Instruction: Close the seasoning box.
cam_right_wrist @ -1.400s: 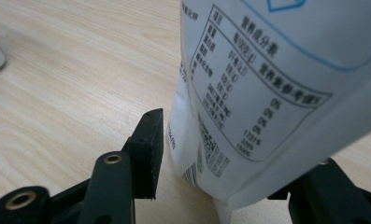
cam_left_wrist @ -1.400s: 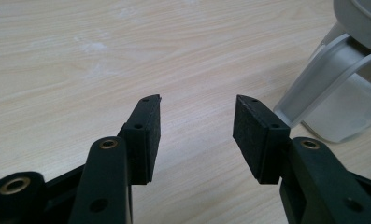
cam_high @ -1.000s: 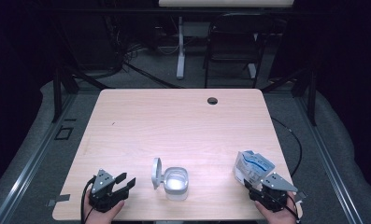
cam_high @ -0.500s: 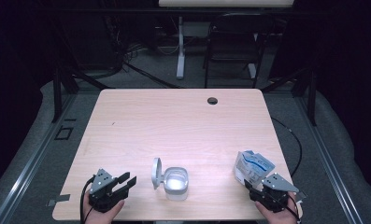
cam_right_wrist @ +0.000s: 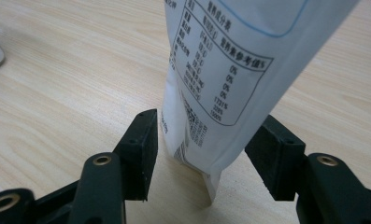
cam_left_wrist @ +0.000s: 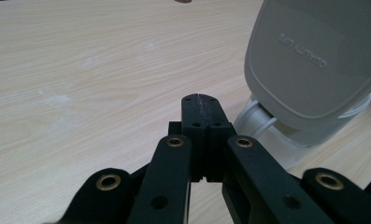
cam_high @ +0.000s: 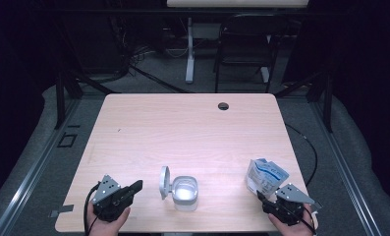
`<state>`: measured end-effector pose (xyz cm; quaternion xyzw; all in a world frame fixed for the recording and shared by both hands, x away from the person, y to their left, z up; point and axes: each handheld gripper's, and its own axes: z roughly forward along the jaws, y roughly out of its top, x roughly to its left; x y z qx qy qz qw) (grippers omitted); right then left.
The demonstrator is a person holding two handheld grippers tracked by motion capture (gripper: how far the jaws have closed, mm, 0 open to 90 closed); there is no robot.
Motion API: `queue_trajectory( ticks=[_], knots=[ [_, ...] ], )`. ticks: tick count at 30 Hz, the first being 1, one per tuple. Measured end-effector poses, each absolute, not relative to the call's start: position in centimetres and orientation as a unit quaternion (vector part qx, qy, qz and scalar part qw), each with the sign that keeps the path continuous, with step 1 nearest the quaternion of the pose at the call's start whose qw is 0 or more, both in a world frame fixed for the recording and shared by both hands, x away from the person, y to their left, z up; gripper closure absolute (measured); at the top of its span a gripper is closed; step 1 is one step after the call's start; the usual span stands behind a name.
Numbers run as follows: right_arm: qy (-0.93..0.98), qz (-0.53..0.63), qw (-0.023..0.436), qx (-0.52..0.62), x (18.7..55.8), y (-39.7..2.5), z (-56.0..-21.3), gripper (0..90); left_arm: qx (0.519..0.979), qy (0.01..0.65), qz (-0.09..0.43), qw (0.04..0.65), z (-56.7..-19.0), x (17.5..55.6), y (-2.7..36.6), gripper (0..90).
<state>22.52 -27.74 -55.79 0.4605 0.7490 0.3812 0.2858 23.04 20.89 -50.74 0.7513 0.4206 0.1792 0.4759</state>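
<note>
1. The high view hangs above the near edge, looking forward and down over the whole wooden table (cam_high: 182, 132).
2. The left gripper view sits low, close behind the open-lidded container (cam_left_wrist: 309, 70), also seen near-centre from above (cam_high: 180, 189).
3. The right gripper view crowds the white pouch (cam_right_wrist: 230, 70), near-right from above (cam_high: 266, 174).

A: What is sitting on the table (cam_high: 192, 128)?
B: An open-lidded container (cam_high: 180, 189) is resting near the front edge, between the left gripper (cam_high: 133, 187) and the right gripper (cam_high: 262, 199), which is lying just beside a white pouch (cam_high: 265, 175).
</note>
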Motion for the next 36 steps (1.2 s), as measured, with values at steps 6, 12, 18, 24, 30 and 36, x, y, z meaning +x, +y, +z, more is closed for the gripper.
queue_trajectory(
  ticks=[6,12,18,24,30,36],
  knots=[
    [0.745,0.382,0.283,0.467,21.9,-28.1,-55.7,44.6,0.751,0.418,0.18,0.479,-50.2,23.0,20.6,90.0],
    [0.743,0.385,0.281,0.469,21.2,-29.0,-55.7,44.6,0.748,0.418,0.178,0.483,-49.8,23.1,20.4,90.0],
    [0.745,0.386,0.278,0.467,21.5,-28.9,-56.1,44.6,0.75,0.408,0.174,0.49,-49.2,23.0,19.9,90.0],
    [0.752,0.384,0.277,0.458,21.7,-28.4,-56.2,44.6,0.755,0.393,0.172,0.496,-48.3,23.0,18.9,90.0],
    [0.746,0.392,0.277,0.461,21.7,-28.6,-56.1,44.6,0.761,0.381,0.166,0.499,-47.9,22.9,17.8,90.0],
    [0.747,0.389,0.276,0.463,21.7,-28.6,-56.0,44.5,0.766,0.375,0.165,0.496,-47.8,22.9,17.3,90.0]
  ],
)
